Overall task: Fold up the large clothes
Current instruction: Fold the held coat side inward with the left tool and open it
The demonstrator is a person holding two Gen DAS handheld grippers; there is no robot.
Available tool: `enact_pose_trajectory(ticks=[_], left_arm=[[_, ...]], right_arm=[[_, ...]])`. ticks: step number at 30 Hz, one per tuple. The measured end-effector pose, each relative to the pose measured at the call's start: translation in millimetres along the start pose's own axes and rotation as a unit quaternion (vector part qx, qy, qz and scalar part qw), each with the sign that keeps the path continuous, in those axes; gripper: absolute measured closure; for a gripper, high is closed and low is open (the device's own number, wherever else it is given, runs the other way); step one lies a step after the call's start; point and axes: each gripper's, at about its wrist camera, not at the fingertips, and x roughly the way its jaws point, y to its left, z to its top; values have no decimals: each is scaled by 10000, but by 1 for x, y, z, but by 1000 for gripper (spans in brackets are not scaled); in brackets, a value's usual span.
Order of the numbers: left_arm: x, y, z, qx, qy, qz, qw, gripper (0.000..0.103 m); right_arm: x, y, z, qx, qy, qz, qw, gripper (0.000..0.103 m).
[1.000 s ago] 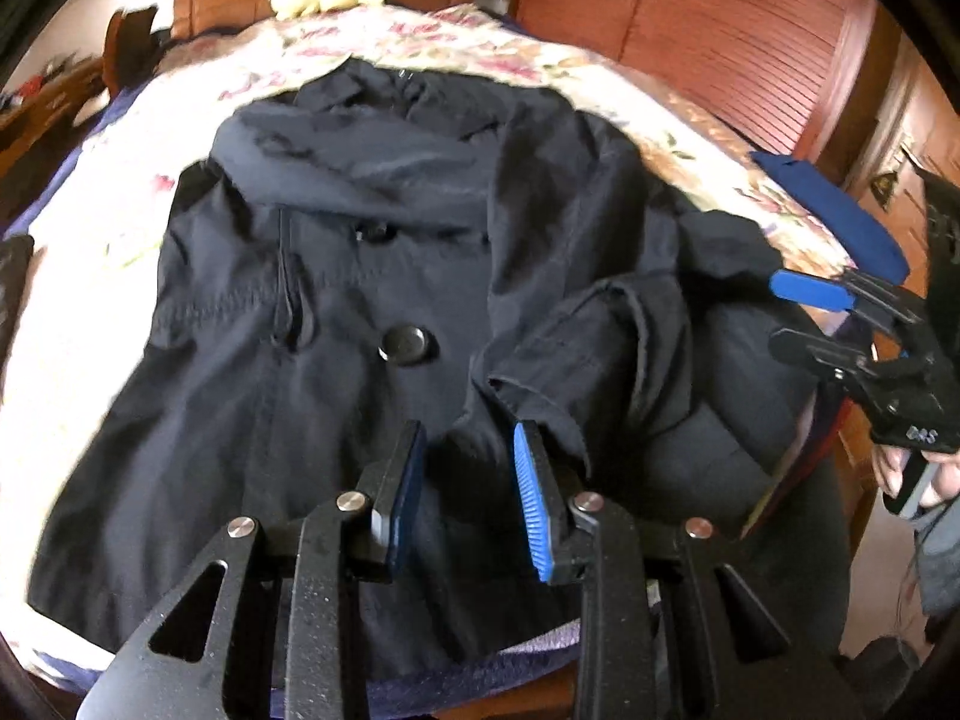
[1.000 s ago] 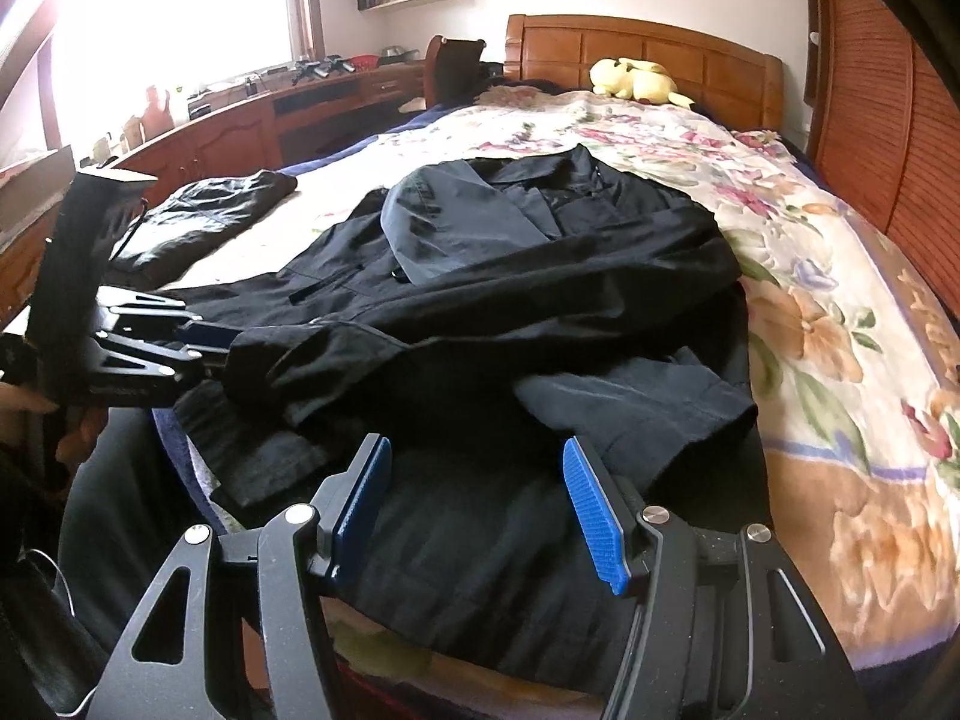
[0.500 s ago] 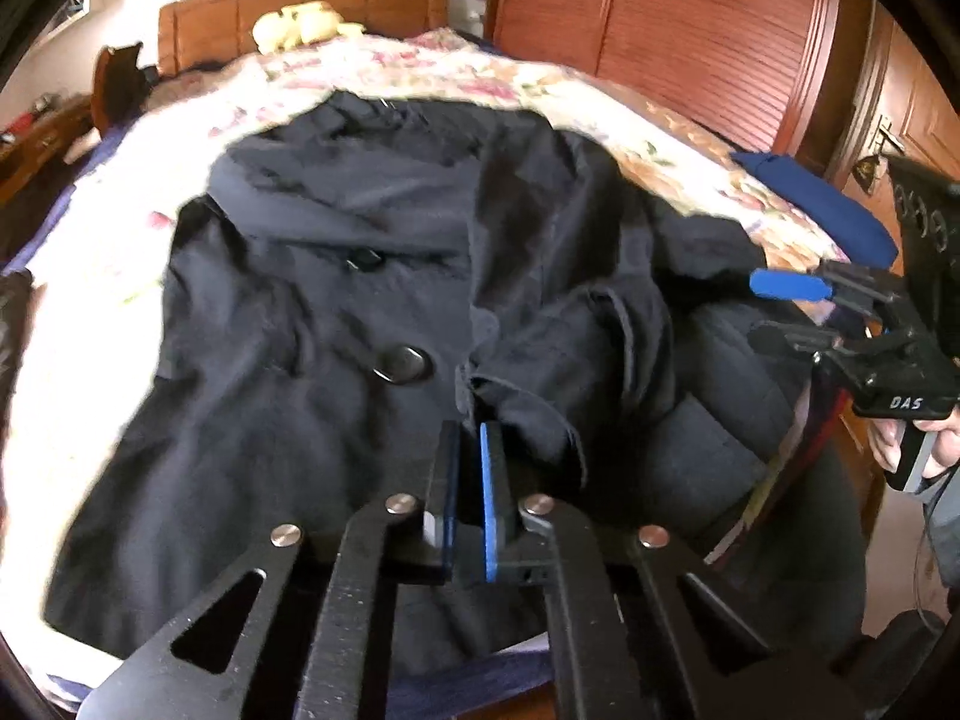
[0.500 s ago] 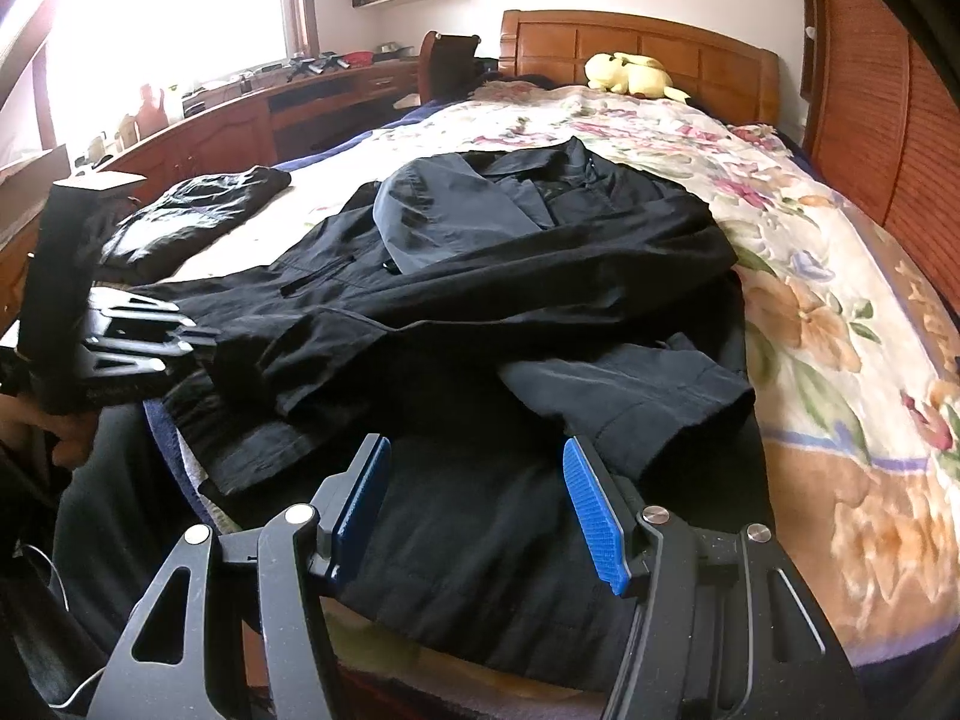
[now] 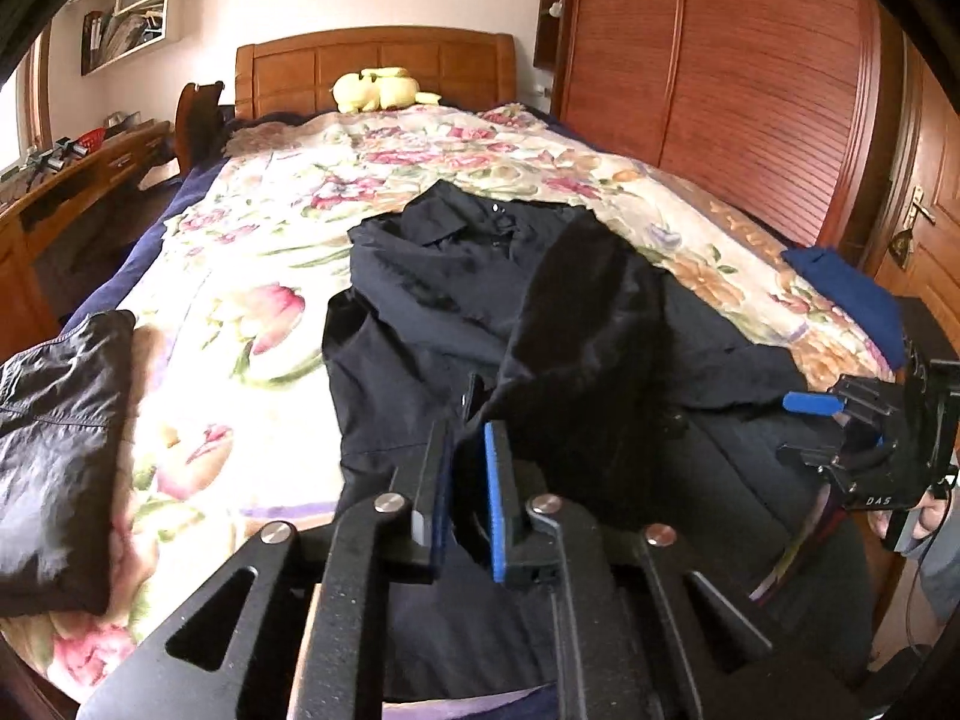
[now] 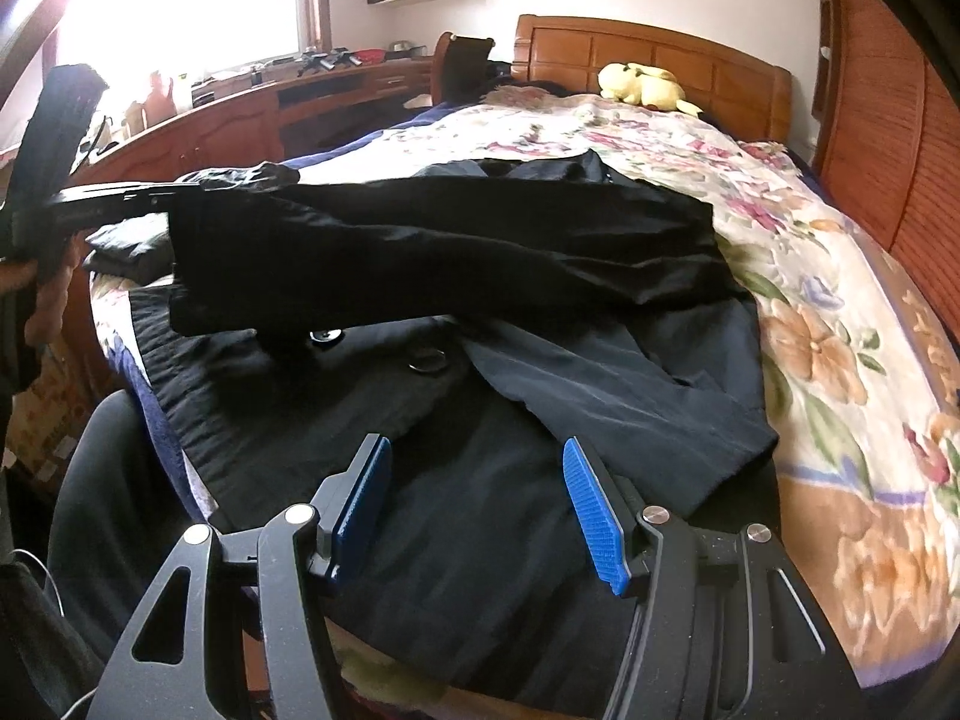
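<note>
A: Dark cloth, the sleeve [image 6: 420, 252] of the coat [image 6: 480, 480], is clamped at its cuff between the pads of the left gripper [image 5: 465, 462] and is held lifted, stretched out above the coat body. The jaws are seen to be easing slightly, yet cloth is between them and the grip is judged to be kept.

B: And the coat itself?

A: It is laid front-up on the floral bedspread [image 6: 840, 360] at the near end of the bed, collar toward the headboard. The other sleeve [image 6: 630, 408] is lying across the body on the right side.

B: The right gripper [image 6: 474, 504]?

A: Its jaws are held apart above the hem, with nothing between them.

B: Which step is judged to be in hand?

A: The folding-in of a sleeve; the body fold is not yet begun.

B: What is called for next?

A: The sleeve should be carried across the chest and laid flat, smooth, within the coat's outline, before it is released. A slipping cuff is to be watched for.
</note>
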Motion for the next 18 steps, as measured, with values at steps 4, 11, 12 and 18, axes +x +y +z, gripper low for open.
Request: enact_pose_trajectory(ticks=[4, 11, 12, 18], left_arm=[[7, 7, -18, -36, 202, 101, 9997, 75], [19, 20, -52, 4, 628, 525, 9966, 73], [20, 23, -56, -11, 692, 575, 9959, 73], [32, 25, -76, 107, 863, 699, 9938, 72]], right_arm=[[6, 2, 3, -43, 36, 40, 10000, 41], [13, 5, 9, -118, 23, 37, 9999, 41], [13, 4, 9, -127, 22, 22, 9999, 41], [9, -4, 2, -29, 86, -99, 9999, 41]])
